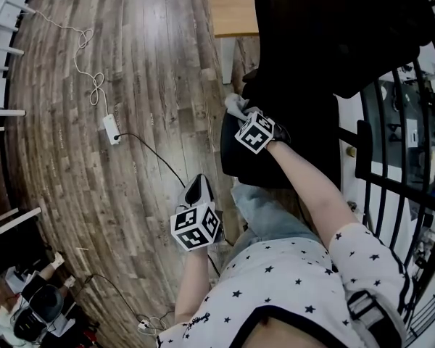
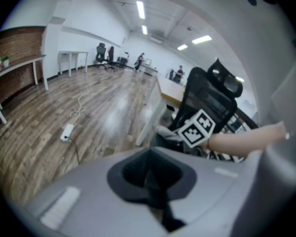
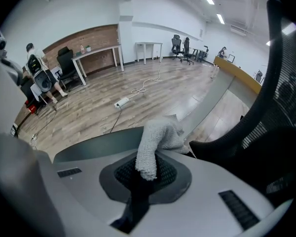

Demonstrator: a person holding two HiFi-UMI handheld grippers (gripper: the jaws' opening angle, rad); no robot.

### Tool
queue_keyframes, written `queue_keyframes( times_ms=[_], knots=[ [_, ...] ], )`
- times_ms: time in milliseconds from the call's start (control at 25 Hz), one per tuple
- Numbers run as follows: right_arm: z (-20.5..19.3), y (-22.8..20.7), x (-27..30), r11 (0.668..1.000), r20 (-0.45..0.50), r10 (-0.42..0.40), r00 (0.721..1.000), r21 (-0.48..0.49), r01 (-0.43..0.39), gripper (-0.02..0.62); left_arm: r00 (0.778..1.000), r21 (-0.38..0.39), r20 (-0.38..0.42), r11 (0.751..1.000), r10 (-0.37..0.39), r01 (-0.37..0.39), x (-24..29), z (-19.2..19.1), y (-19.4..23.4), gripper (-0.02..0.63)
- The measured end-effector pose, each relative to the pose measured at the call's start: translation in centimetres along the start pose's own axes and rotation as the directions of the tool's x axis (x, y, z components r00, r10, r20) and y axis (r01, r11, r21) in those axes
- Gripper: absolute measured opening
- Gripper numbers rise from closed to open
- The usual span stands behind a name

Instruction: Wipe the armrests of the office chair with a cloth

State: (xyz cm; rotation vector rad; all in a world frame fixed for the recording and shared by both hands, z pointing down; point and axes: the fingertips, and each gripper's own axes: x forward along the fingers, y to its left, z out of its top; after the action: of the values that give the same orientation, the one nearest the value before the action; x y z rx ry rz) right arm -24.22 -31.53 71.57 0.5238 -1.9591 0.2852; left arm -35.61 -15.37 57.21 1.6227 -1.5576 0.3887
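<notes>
Right claw (image 3: 144,174) is clamped on the grey knit cloth (image 3: 155,142), a grip only its own view shows. Head view places the cloth at the edge of the black office chair (image 1: 312,42). Left claw (image 2: 150,174) is closed and empty above the wooden floor (image 1: 130,85), power strip (image 1: 111,129) beyond.

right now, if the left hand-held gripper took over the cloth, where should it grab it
Probably the bunched end of the cloth sticking out past the right hand-held gripper, coming from the floor side; the chair blocks the other.
</notes>
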Motion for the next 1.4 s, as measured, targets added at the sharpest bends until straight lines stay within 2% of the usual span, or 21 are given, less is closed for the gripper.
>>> queue_keyframes(
  times_ms=[160,480,880,1400],
  knots=[
    [-0.1,0.0,0.0,1.000,-0.023,0.031,0.999,0.001,-0.031,0.026,1.000,0.003,0.003,1.000,-0.009,0.009,0.1,0.2,-0.5,0.005],
    [0.2,0.3,0.0,0.999,-0.040,0.028,0.999,-0.027,-0.030,0.026,1.000,0.001,0.005,1.000,-0.007,0.007,-0.5,0.0,-0.4,0.005],
    [-1.0,2.6,-0.8,0.997,-0.060,0.032,0.998,-0.071,-0.037,0.026,1.000,0.004,0.021,1.000,-0.006,0.006,-2.4,-0.7,-0.6,0.005],
    [-2.6,6.7,-1.7,0.995,-0.056,0.037,0.998,-0.089,-0.041,0.026,0.999,0.023,0.022,0.999,-0.035,0.035,-4.5,-3.6,-0.6,0.005]
  ],
)
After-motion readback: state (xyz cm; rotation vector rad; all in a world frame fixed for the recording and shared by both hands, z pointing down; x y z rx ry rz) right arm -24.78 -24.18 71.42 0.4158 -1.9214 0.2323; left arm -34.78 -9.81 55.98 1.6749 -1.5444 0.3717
